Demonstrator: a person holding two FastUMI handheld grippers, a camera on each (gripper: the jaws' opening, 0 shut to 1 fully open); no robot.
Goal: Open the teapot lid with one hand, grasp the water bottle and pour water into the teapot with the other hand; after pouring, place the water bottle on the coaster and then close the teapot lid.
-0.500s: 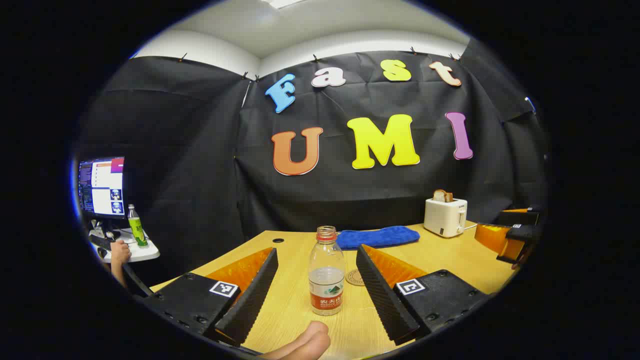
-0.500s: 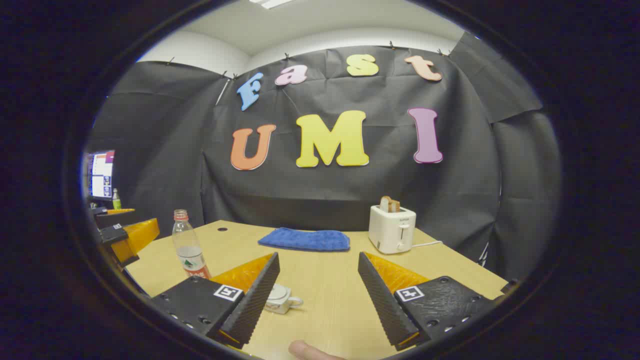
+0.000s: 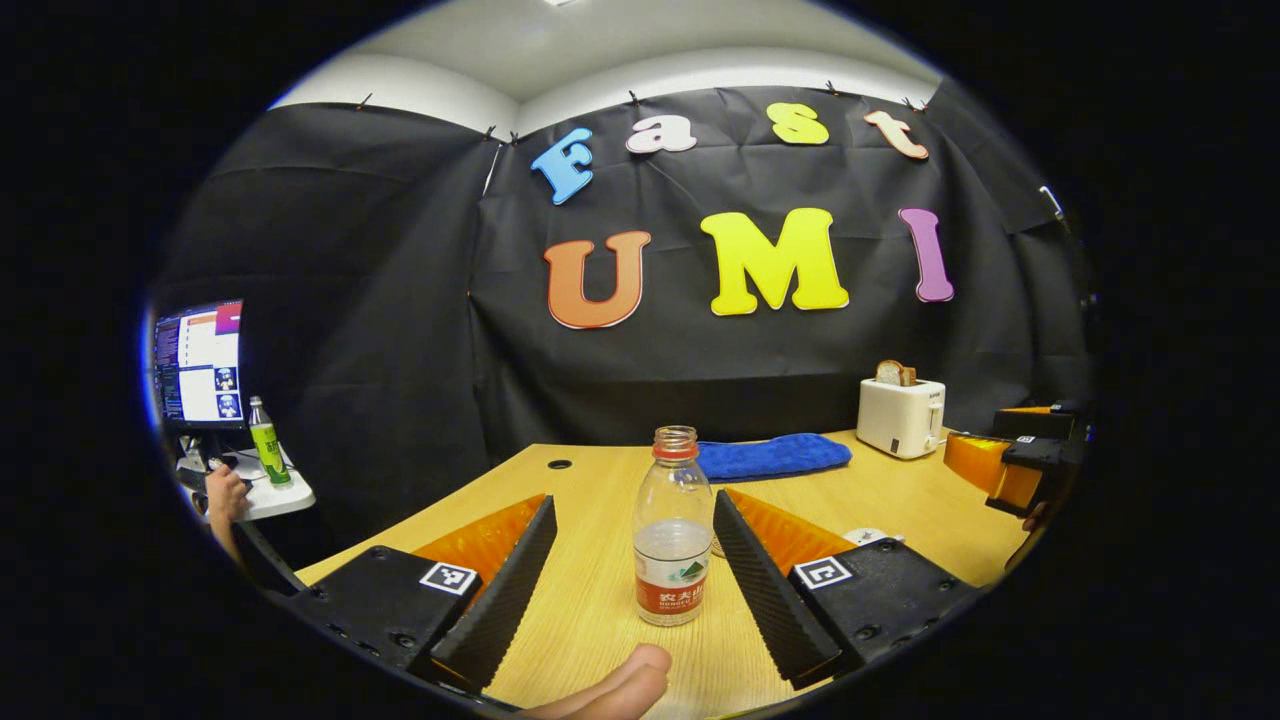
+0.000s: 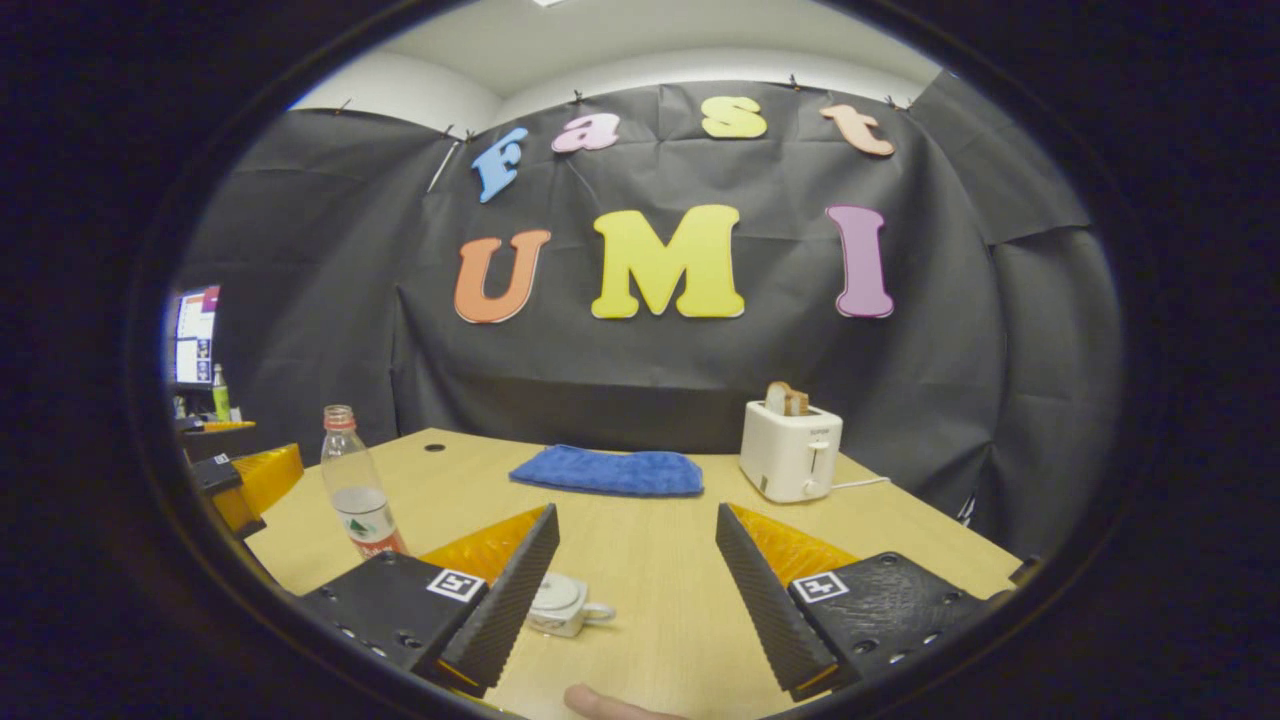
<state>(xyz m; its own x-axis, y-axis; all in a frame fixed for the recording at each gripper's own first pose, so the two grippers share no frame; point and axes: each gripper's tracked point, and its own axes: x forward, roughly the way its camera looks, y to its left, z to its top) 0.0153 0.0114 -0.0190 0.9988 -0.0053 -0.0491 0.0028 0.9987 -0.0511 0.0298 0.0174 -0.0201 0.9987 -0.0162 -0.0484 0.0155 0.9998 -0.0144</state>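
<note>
Left tool (image 3: 632, 570) level, spread wide around upright water bottle (image 3: 672, 540).

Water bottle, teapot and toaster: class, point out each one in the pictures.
Water bottle (image 3: 672, 540): left gripper view, middle of its clear body.
Teapot (image 4: 558, 604): right gripper view, its white lid.
Toaster (image 4: 790, 455): right gripper view, its front face.

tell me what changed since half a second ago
The left gripper eased closer to the water bottle, which now stands nearer its right finger, hiding most of the coaster. The right gripper barely shifted by the teapot. Both stay open; bottle, teapot, toaster and blue cloth unmoved.
</note>
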